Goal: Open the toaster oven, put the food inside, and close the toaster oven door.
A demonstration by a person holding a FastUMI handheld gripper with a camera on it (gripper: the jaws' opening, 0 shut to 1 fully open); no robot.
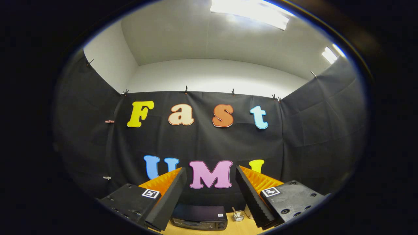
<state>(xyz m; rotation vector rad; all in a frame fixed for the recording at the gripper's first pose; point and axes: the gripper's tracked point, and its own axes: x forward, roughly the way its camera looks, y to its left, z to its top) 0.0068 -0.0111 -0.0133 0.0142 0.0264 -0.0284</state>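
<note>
- Toaster oven (199, 219) sits low between the fingers, well beyond the tips; left finger cuts off its left end, and its lower front is out of view.
- Door state hard to call: only the dark top and a strip of the front panel are visible. Can't tell if it's open.
- Food not identifiable. A small glass jar (238, 215) with a stick in it stands just right of the oven; a pale object behind it is mostly hidden by the right finger.
- Gripper (211, 174) is spread wide, nothing between the fingers, touching nothing.
- Open air between tips and oven. Wooden table (233, 228) shows as a narrow strip around the oven base.
- Black cloth wall (313, 130) closes in behind and on both sides; oven sits close to the back wall.
</note>
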